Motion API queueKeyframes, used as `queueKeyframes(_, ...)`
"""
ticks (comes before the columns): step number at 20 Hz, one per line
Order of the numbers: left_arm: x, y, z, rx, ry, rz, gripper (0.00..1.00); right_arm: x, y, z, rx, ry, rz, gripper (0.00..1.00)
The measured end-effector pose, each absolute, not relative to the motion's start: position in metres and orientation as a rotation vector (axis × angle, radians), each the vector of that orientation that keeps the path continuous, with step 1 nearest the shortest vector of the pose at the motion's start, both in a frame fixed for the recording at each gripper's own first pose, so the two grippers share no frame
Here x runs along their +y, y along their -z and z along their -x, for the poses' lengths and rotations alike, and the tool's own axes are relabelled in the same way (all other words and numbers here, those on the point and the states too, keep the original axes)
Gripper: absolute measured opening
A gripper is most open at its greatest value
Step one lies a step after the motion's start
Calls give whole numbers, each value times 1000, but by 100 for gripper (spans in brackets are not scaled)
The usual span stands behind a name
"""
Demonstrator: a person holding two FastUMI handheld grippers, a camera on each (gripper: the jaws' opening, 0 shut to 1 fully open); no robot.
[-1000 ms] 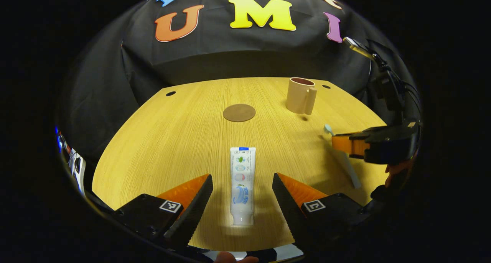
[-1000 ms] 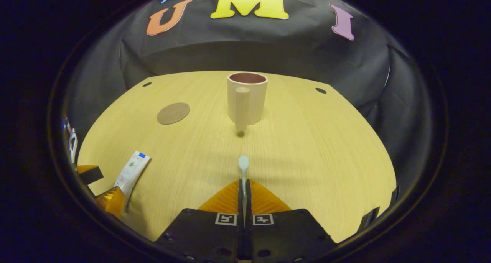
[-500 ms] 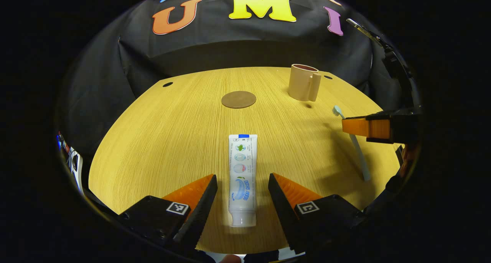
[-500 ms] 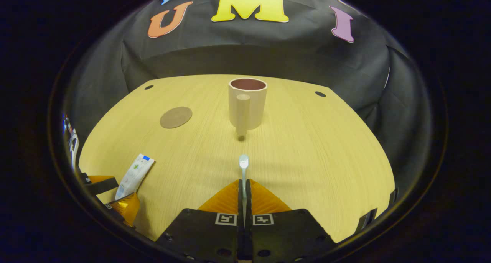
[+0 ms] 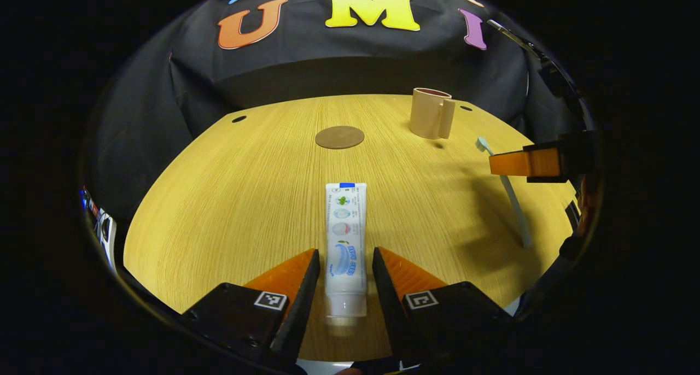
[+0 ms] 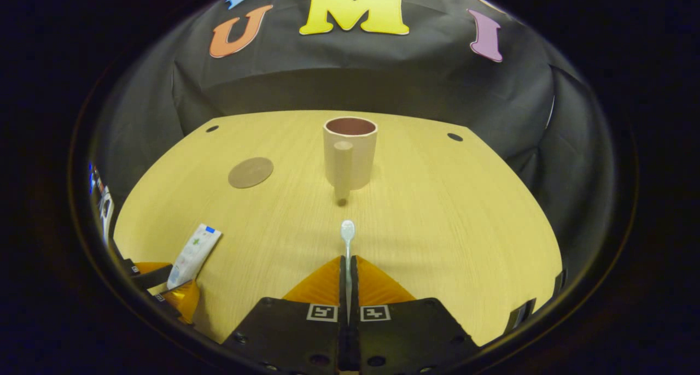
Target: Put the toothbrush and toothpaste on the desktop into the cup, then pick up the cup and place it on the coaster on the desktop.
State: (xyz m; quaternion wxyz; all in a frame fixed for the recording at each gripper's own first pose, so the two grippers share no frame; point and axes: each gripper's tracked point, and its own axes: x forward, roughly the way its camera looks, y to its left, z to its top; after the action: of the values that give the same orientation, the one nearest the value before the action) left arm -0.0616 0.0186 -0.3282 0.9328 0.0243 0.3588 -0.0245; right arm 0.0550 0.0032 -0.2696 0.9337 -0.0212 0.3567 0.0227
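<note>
On the worktop (image 5: 229, 200), the left hand-held gripper (image 5: 342, 265) straddles the toothpaste (image 5: 345, 238), fingers slightly apart; the right hand-held gripper (image 6: 348, 268) clamps the toothbrush (image 6: 347, 238).

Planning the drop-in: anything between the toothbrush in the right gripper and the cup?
Nothing visible. The right gripper is shut on the pale blue toothbrush; bare wooden desktop lies between it and the beige handled cup. The brown round coaster sits off to the side.
</note>
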Motion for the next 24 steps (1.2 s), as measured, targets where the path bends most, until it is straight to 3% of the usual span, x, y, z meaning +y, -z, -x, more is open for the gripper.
queueKeyframes(5, 18, 327, 59, 708, 44, -42, 43, 3, 267, -53, 729, -49, 38, 0)
queueKeyframes(9, 21, 326, 56, 710, 39, -28, 37, 0, 262, -52, 719, -48, 21, 0)
queueKeyframes(16, 32, 292, 33, 644, 24, 1, 36, -31, 261, -41, 677, -41, -7, 0)
queueKeyframes(24, 32, 238, -5, 549, 26, 34, 36, -27, 218, -66, 596, -51, -38, 0)
